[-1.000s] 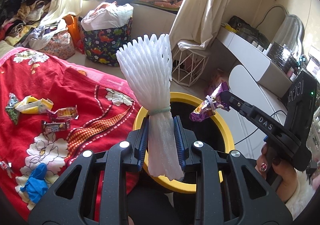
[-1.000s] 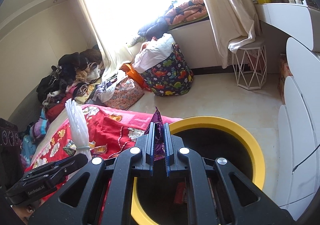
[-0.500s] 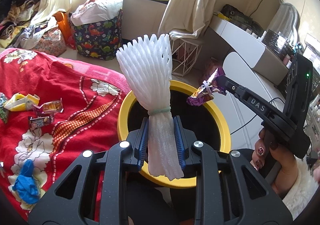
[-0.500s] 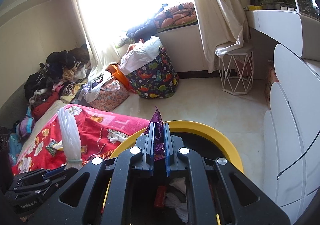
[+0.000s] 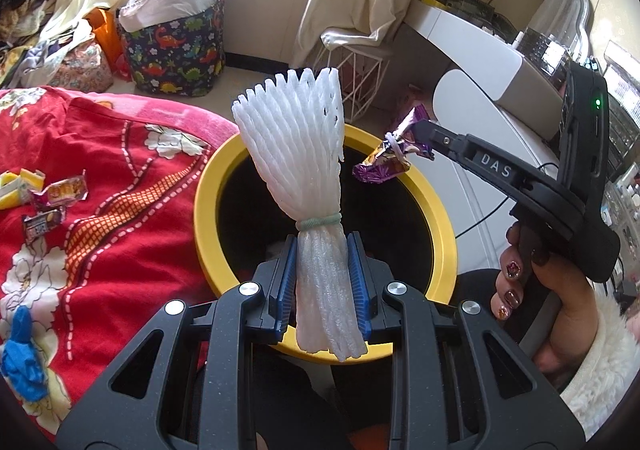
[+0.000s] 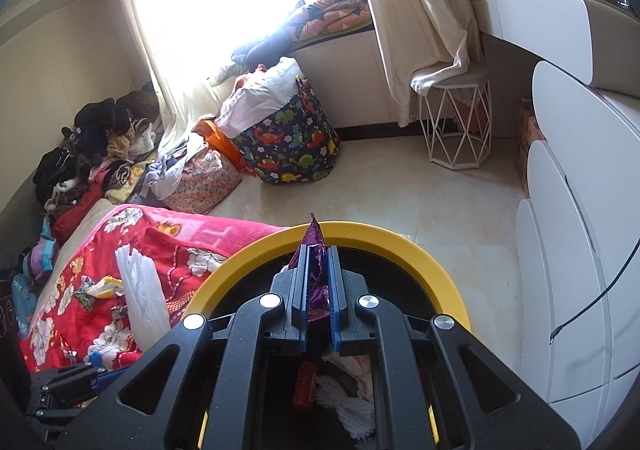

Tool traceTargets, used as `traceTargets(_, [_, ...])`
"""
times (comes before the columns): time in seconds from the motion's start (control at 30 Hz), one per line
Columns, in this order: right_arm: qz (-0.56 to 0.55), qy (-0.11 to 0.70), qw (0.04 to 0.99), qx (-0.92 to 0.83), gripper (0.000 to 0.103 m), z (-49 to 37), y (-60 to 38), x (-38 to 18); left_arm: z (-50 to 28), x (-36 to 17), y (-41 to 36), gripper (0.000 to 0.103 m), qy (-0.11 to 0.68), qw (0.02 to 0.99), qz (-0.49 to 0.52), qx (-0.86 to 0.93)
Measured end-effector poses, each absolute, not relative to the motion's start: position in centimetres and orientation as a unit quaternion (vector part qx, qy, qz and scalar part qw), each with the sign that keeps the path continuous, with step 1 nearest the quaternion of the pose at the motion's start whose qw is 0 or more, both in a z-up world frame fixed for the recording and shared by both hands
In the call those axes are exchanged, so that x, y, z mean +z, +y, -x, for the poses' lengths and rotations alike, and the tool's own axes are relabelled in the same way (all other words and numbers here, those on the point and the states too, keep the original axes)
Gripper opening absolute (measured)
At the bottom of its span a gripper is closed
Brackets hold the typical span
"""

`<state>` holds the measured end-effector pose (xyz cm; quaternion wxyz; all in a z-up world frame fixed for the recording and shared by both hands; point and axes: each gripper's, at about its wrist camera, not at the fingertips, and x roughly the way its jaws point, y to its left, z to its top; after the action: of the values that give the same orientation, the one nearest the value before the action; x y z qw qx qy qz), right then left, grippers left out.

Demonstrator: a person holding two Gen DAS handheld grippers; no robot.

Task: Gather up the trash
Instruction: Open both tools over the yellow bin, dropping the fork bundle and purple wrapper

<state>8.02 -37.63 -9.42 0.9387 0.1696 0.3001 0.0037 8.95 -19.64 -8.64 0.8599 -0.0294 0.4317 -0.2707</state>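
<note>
My left gripper (image 5: 322,250) is shut on a white foam fruit net (image 5: 296,153) tied with a green band, held upright over the yellow-rimmed black trash bin (image 5: 204,189). My right gripper (image 6: 317,262) is shut on a purple foil wrapper (image 6: 314,246) and holds it above the bin's far rim (image 6: 400,242). The wrapper (image 5: 390,159) and right gripper also show in the left wrist view, to the right of the net. The net (image 6: 142,290) shows at the left in the right wrist view. Trash lies inside the bin.
A red floral blanket (image 5: 100,177) left of the bin carries several candy wrappers (image 5: 60,193), a yellow packet (image 5: 20,185) and a blue item (image 5: 20,362). A dinosaur-print basket (image 6: 292,137), a white wire stool (image 6: 460,121) and white drawers (image 6: 568,250) stand around.
Both grippers have moved further over the bin with their loads still held. The bin now sits more centred under them, and the blanket has slid left in view.
</note>
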Motion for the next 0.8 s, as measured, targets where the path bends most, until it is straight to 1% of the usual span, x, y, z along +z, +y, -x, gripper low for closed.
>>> traceTargets(0.4, [-0.178, 0.317, 0.932, 0.010, 0.009, -8.7, -37.9, -10.8, -9.8, -10.6, -20.7, 0.019, 0.455, 0.846, 0.026, -0.277])
traceTargets(0.43, [-0.180, 0.316, 0.931, 0.010, 0.009, -8.7, -37.9, -10.8, -9.7, -10.6, -20.7, 0.020, 0.454, 0.847, 0.025, -0.275])
traceTargets(0.47, [-0.183, 0.317, 0.930, 0.013, 0.013, -8.8, -38.1, -10.9, -9.8, -10.7, -20.7, 0.023, 0.453, 0.849, 0.024, -0.271])
traceTargets(0.5, [-0.185, 0.318, 0.930, 0.014, 0.017, -8.8, -38.1, -10.9, -9.9, -10.9, -20.5, 0.035, 0.455, 0.849, 0.027, -0.268])
traceTargets(0.53, [-0.185, 0.319, 0.930, 0.014, 0.027, -8.9, -38.2, -11.0, -10.0, -11.0, -20.4, 0.052, 0.456, 0.850, 0.032, -0.263])
traceTargets(0.57, [-0.187, 0.319, 0.929, 0.015, 0.035, -8.9, -38.2, -11.1, -10.2, -11.0, -20.0, 0.059, 0.456, 0.851, 0.040, -0.258])
traceTargets(0.6, [-0.189, 0.318, 0.929, 0.018, 0.036, -8.8, -38.2, -11.1, -10.2, -10.9, -19.8, 0.069, 0.454, 0.852, 0.045, -0.256])
traceTargets(0.67, [-0.186, 0.316, 0.930, 0.018, 0.038, -8.8, -38.1, -11.1, -10.2, -10.6, -19.2, 0.081, 0.447, 0.858, 0.052, -0.249])
traceTargets(0.7, [-0.185, 0.315, 0.931, 0.019, 0.039, -8.8, -38.0, -11.0, -10.2, -10.4, -19.0, 0.091, 0.442, 0.862, 0.054, -0.241])
traceTargets(0.77, [-0.182, 0.312, 0.932, 0.021, 0.045, -8.6, -37.8, -11.0, -10.3, -10.0, -18.4, 0.092, 0.433, 0.868, 0.064, -0.233])
traceTargets(0.8, [-0.179, 0.310, 0.933, 0.022, 0.046, -8.6, -37.7, -10.8, -10.3, -9.8, -18.0, 0.092, 0.429, 0.872, 0.066, -0.227])
